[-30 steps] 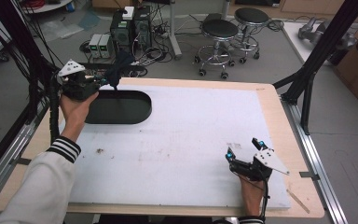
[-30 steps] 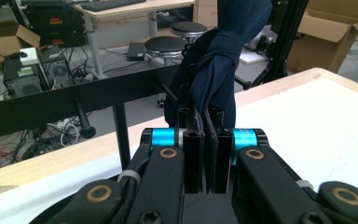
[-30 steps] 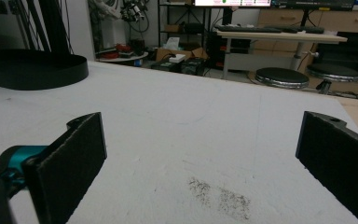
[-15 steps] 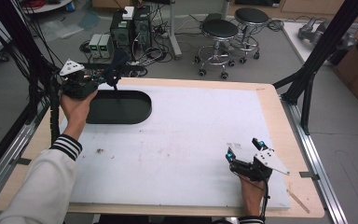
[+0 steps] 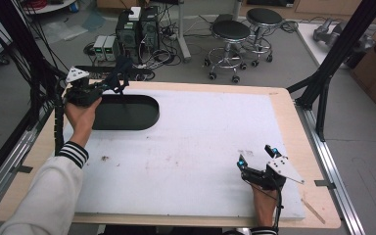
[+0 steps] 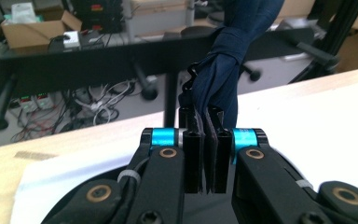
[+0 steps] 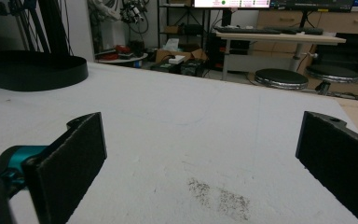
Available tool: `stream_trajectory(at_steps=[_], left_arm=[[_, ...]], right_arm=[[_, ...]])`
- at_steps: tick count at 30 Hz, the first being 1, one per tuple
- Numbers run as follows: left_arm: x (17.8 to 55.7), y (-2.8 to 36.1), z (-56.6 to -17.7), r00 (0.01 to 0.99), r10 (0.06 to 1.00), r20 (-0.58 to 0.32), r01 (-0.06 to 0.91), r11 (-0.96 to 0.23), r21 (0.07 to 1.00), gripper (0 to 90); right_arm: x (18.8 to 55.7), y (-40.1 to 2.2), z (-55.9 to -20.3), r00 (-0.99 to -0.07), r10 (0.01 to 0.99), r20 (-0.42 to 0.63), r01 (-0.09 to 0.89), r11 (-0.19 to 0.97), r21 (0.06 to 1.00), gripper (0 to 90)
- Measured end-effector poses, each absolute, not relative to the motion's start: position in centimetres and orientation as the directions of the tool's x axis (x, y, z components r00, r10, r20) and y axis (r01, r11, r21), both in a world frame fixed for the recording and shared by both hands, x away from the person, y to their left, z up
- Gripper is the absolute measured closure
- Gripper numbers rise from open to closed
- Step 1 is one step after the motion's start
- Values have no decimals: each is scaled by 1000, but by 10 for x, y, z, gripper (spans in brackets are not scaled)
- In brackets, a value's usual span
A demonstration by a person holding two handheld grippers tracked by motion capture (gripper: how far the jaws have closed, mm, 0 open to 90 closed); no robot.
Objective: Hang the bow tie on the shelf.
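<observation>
A dark navy cloth (image 5: 120,73) hangs bunched from my left gripper (image 5: 110,85), which is shut on it above the far rim of a black oval tray (image 5: 146,105) at the table's far left. In the left gripper view the cloth (image 6: 223,70) rises twisted from between the closed jaws of the left gripper (image 6: 205,119). My right gripper (image 5: 254,156) rests low near the front right of the white mat (image 5: 200,132). It stands open, and its wide-apart pads (image 7: 81,151) have nothing between them.
The black tray (image 7: 32,70) lies far off to the left in the right gripper view. A dirty smudge (image 7: 219,198) marks the mat just ahead of that gripper. Black frame posts (image 5: 333,63) flank the wooden table; stools (image 5: 230,32) and computer boxes (image 5: 137,27) stand beyond it.
</observation>
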State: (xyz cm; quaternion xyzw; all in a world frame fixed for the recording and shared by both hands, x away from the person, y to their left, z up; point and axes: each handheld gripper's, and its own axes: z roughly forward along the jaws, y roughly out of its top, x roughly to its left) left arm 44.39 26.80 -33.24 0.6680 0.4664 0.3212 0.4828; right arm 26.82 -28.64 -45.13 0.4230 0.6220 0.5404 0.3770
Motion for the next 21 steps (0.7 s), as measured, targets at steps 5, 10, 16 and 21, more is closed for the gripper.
stream_trajectory(at_steps=[5, 10, 16, 21], left_arm=[[446, 270, -340, 354, 935, -24, 340, -105, 934, 867], [449, 271, -345, 353, 935, -35, 358, -100, 928, 866], [450, 270, -348, 377, 926, -31, 376, -122, 919, 841], [450, 268, -350, 381, 925, -5, 375, -149, 915, 754]], right_arm=[[268, -287, -451, -356, 934, -8, 120, 55, 991, 6], [268, -287, -451, -356, 934, -7, 120, 54, 991, 6], [268, -287, -451, -355, 935, -12, 116, 56, 992, 6], [268, -287, -451, -357, 934, -9, 117, 54, 992, 6]])
